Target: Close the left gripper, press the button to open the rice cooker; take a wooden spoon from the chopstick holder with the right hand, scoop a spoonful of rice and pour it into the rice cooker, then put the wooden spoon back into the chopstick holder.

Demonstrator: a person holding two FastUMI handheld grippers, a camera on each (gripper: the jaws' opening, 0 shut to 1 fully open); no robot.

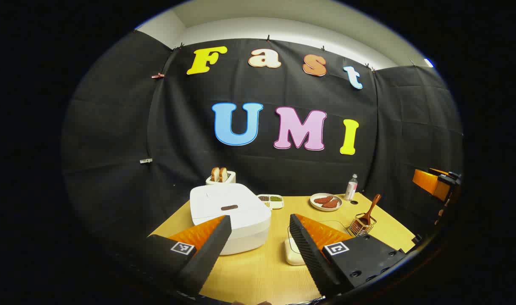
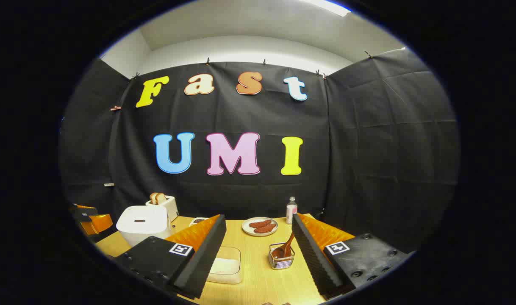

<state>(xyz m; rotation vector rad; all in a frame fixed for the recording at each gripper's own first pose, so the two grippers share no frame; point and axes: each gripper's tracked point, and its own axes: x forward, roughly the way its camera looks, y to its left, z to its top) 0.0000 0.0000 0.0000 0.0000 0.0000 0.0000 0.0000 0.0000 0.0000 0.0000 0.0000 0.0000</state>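
Note:
A white rice cooker (image 1: 230,214) with its lid down and a dark button (image 1: 229,208) on top sits on the wooden table; the right gripper view has the rice cooker (image 2: 144,223) at the far left. My left gripper (image 1: 260,237) hangs open in front of it, apart from it. A wooden spoon (image 2: 285,249) leans in the wire chopstick holder (image 2: 281,260), seen also as the wooden spoon (image 1: 370,210) in the chopstick holder (image 1: 361,227). A clear box of rice (image 2: 226,264) lies between my open right gripper's (image 2: 258,248) fingers, farther off. The rice box (image 1: 294,250) is partly hidden behind my left fingers.
A toaster (image 1: 220,176) with bread stands behind the cooker. A small tray of grains (image 1: 271,200), a plate of sausages (image 1: 325,201) and a bottle (image 1: 351,187) line the table's back. The other gripper (image 1: 436,184) shows at the right edge.

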